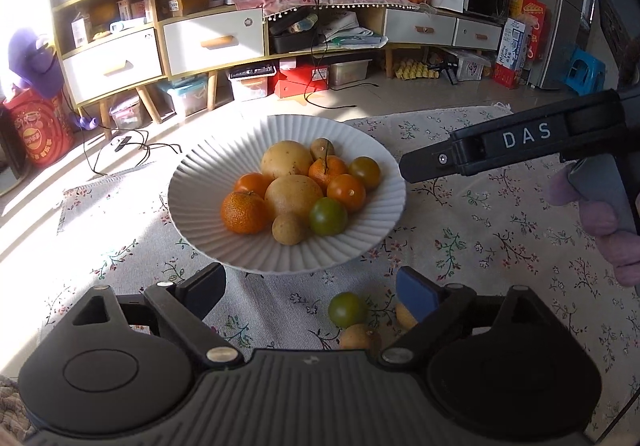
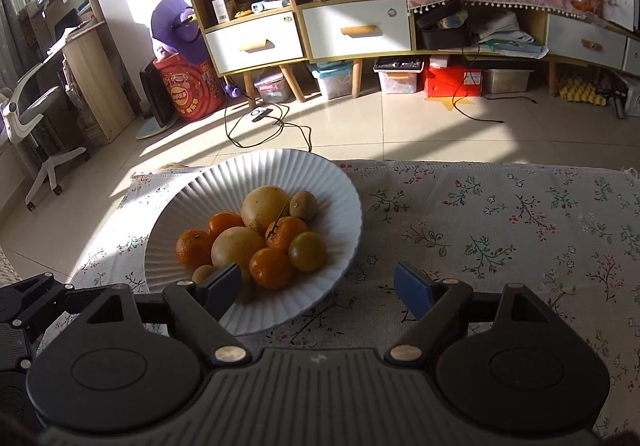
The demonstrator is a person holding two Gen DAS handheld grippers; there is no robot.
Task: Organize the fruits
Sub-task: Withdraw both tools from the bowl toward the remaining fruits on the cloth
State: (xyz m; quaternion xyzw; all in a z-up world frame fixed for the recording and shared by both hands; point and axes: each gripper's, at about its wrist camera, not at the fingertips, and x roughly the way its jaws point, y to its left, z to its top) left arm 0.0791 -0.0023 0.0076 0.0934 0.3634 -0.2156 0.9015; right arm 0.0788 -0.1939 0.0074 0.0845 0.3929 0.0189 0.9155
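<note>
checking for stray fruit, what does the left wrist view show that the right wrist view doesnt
Only the left wrist view: a green tomato and two brownish fruits lying loose on the tablecloth, plus the right gripper from the side. Only the right wrist view: an office chair by the window. Both: the white plate piled with fruit, and open, empty jaws.

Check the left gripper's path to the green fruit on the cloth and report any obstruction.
Nothing visible blocks it. The left gripper is open, and the green fruit lies on the cloth just ahead between its fingers, with two tan fruits beside it. The plate sits farther off.
</note>
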